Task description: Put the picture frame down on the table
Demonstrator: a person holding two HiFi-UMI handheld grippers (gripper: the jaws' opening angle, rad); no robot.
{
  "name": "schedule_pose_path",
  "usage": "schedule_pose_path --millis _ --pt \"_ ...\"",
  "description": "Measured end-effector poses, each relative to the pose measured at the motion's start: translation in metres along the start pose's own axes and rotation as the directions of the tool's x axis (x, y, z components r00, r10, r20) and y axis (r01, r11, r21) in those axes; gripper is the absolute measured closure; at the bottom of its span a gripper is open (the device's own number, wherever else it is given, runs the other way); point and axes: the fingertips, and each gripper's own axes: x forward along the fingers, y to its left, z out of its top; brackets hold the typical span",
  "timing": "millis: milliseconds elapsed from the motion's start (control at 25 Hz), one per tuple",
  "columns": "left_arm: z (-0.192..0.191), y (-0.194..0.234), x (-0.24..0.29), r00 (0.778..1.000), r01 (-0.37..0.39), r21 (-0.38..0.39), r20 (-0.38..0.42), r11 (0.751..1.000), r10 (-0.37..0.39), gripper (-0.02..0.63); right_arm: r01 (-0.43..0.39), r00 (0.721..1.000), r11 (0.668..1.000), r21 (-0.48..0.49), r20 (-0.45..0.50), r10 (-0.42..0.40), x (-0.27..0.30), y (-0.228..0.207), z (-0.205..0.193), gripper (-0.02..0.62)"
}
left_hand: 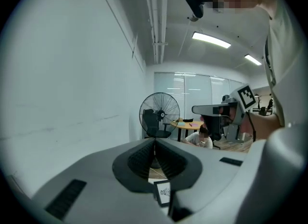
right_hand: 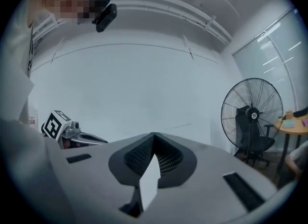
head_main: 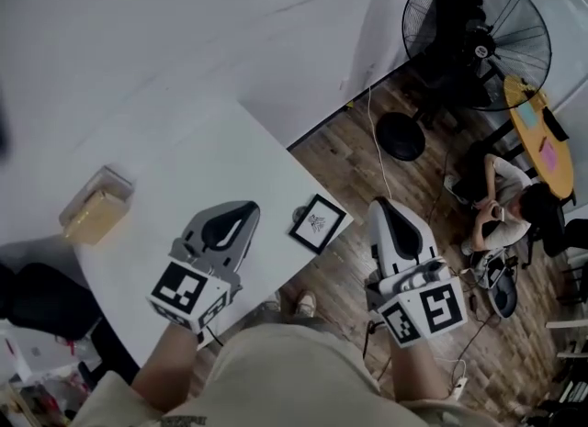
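Observation:
A small black picture frame (head_main: 318, 222) with a white mat and a dark drawing lies flat at the near right corner of the white table (head_main: 211, 168). In the left gripper view the picture frame (left_hand: 163, 192) peeks through the gap below the jaws. My left gripper (head_main: 246, 208) hovers over the table just left of the frame, jaws shut and empty. My right gripper (head_main: 378, 205) hangs over the wooden floor right of the frame, shut and empty too. Neither touches the frame.
A yellowish tissue box (head_main: 95, 207) sits at the table's left edge. A black standing fan (head_main: 478, 35) and a round yellow table (head_main: 542, 140) with a seated person (head_main: 503, 207) stand on the wood floor at right. White wall behind.

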Motion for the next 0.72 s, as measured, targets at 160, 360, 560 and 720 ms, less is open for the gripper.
schedule_pose_path --millis 160,360,560,720 --pt "0.027 -0.003 -0.016 0.998 -0.023 0.045 0.062 0.999 0.02 0.578 -0.044 0.998 0.999 -0.012 0.053 0.044 -0.011 0.017 0.031 0.574" --pt "0.049 -0.01 -0.033 0.99 -0.054 0.059 0.134 0.997 0.046 0.578 -0.086 0.993 0.995 -0.051 0.071 0.09 -0.023 0.037 0.052 0.574" --pt "0.051 -0.021 -0.038 0.991 -0.057 0.072 0.127 0.996 0.047 0.578 -0.095 0.994 0.993 -0.065 0.049 0.098 -0.033 0.043 0.049 0.574" --pt "0.045 -0.023 -0.039 0.993 -0.029 0.05 0.112 0.998 0.024 0.578 -0.089 0.996 0.994 -0.069 0.006 0.089 -0.037 0.04 0.036 0.574"
